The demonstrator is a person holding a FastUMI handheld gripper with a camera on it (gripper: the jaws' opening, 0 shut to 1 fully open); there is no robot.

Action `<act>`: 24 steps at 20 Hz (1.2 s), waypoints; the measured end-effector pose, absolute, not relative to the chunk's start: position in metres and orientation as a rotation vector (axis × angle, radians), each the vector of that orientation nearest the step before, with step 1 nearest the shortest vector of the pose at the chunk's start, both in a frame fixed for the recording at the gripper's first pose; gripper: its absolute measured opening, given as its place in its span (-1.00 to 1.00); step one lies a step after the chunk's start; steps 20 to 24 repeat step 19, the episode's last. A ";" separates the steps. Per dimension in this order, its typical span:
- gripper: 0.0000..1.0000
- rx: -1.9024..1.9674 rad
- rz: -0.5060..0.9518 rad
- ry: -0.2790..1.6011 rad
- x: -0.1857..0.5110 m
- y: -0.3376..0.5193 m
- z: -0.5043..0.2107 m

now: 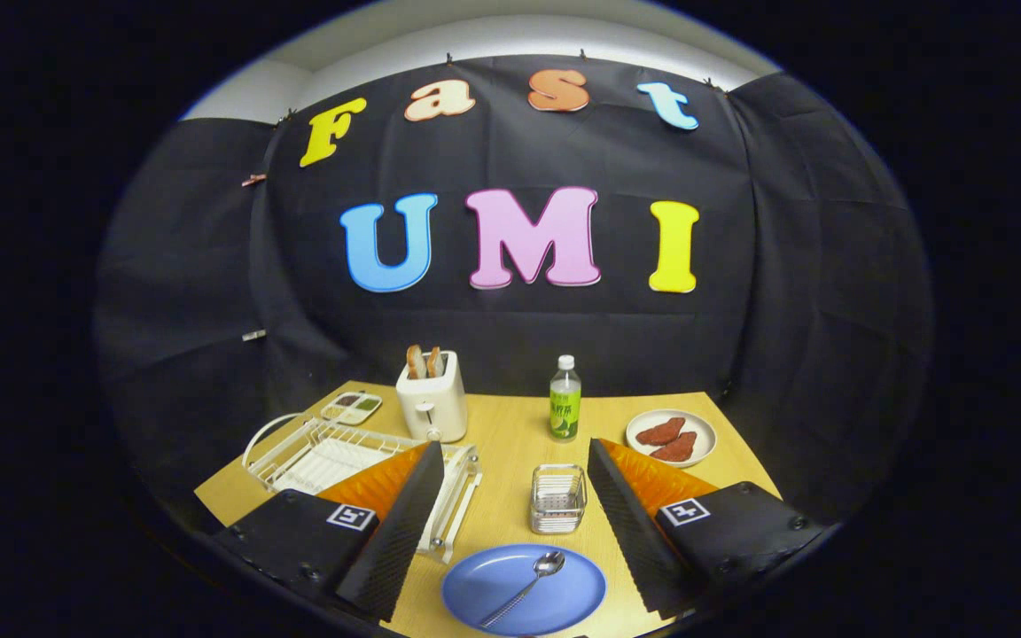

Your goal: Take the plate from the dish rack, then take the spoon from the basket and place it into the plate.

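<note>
Judging the placement complete: the spoon [528, 583] lies in the blue plate [524, 589], just in front of the wire basket [557, 498]. The gripper [510, 523] stands wide open, holding nothing (2 fingers flank the basket). Withdraw straight back, clear of the plate.
</note>
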State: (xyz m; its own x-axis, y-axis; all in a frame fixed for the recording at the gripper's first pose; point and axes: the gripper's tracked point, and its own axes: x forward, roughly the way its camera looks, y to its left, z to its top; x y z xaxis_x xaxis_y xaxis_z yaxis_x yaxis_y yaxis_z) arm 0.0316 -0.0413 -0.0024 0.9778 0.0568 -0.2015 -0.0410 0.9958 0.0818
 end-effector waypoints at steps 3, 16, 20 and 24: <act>1.00 0.064 -0.065 0.111 0.026 -0.064 0.032; 0.98 0.020 -0.040 0.085 0.012 -0.055 0.046; 0.98 0.050 -0.025 0.117 0.015 -0.050 0.037; 0.98 0.050 -0.025 0.117 0.015 -0.050 0.037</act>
